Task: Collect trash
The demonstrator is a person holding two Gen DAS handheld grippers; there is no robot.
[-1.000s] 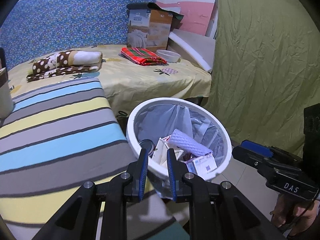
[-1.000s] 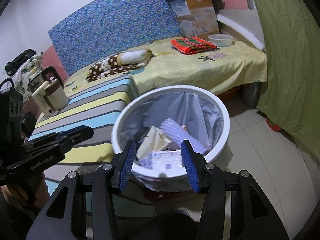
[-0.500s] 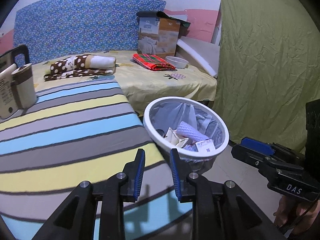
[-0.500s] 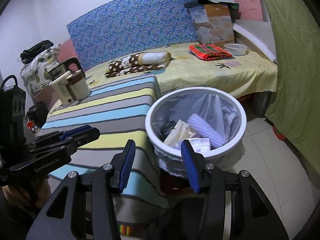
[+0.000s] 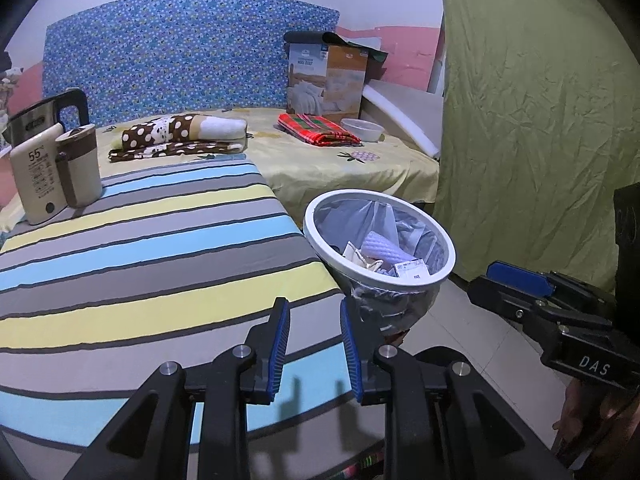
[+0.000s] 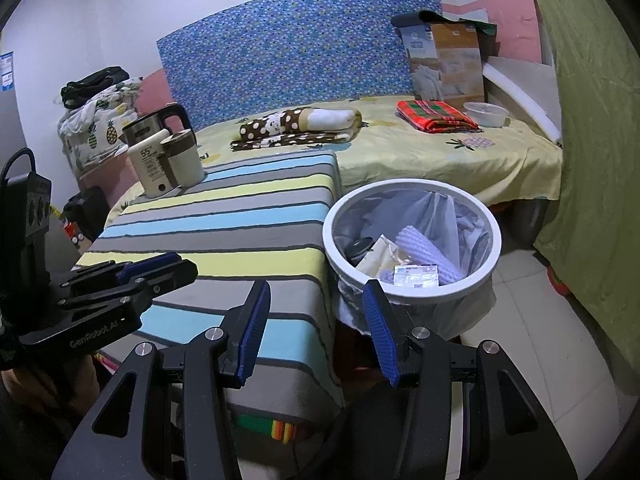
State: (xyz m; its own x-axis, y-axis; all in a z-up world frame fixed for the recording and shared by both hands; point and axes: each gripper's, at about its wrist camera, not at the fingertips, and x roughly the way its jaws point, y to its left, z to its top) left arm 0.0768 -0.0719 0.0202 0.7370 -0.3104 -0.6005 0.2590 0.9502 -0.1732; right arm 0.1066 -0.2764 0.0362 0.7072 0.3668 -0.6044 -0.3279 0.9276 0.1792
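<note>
Bed (image 6: 400, 160) with yellow sheet runs along the back wall; folded spotted blanket (image 6: 300, 124), red plaid cloth (image 6: 436, 116), clear bowl (image 6: 486, 114) and cardboard box (image 6: 444, 60) lie on it. Striped counter (image 5: 140, 260) stands in front, carrying a kettle (image 5: 44, 120) and cup (image 5: 78, 168) at its far corner. White trash bin (image 6: 412, 240), bag-lined, sits on the floor just beside the counter's right edge, holding a purple foam roll (image 6: 428, 248), crumpled paper and a small carton. Left claw (image 5: 312, 320): jaws have just been opening, modest gap, nothing between. Right claw (image 6: 316, 300): spread wide, empty.
</note>
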